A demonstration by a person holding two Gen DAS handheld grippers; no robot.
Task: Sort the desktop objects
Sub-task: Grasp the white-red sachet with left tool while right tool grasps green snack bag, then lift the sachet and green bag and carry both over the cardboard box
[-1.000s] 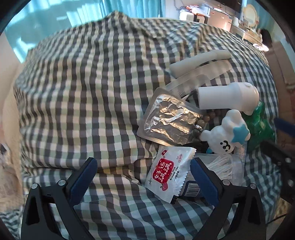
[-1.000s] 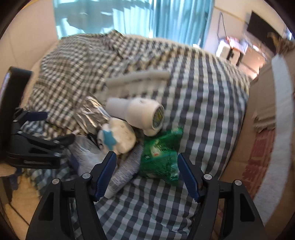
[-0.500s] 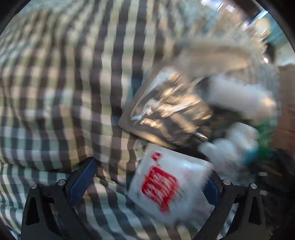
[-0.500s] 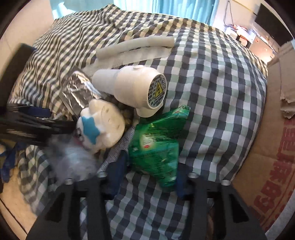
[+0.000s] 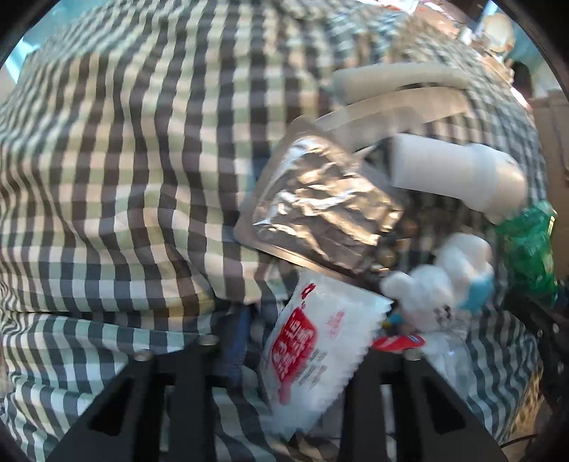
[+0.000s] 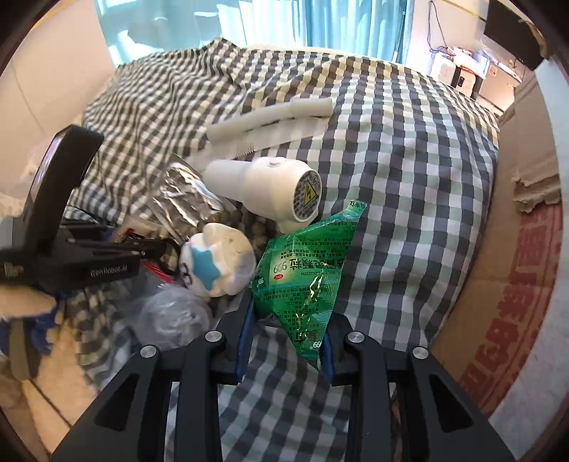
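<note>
Lower centre of the right wrist view: right gripper (image 6: pixel 286 350), black angular arms, blue-padded fingers (image 6: pixel 245 341) just drawn in and now clamped on the lower corner of a green packet (image 6: pixel 306 270), glossy, crinkled film, printed with small text, tilted up toward the upper right. Pointing steeply down at the cloth.

Lower centre of the left wrist view, blurred: left gripper (image 5: pixel 302 355), fingers likewise just closed in and pinching a white sachet (image 5: pixel 313 341) with a red label and a zigzag-cut edge; only the left blue pad visible, the other hidden behind the sachet. Also aimed steeply down.

Just left of the green packet, touching it: a soft white plush toy (image 6: pixel 217 263) with a blue star. Below left of that, a clear crumpled plastic bag (image 6: pixel 170 316). Above the sachet, a creased silver foil pouch (image 5: pixel 320 202), flat and rectangular, with dark round beads (image 5: pixel 391 248) at its right edge.

Further up, a smooth white cylindrical device (image 6: pixel 270 188) with a yellow warning sticker on its round end, lying on its side against the packet's top. Beyond it, a long white comb (image 6: pixel 270 121).

Under everything, a rumpled checked cloth (image 6: pixel 409 177), bare and open across the right half and the upper left. At the right edge, a cardboard box (image 6: pixel 515 284); at the top, teal curtains (image 6: pixel 320 21)
</note>
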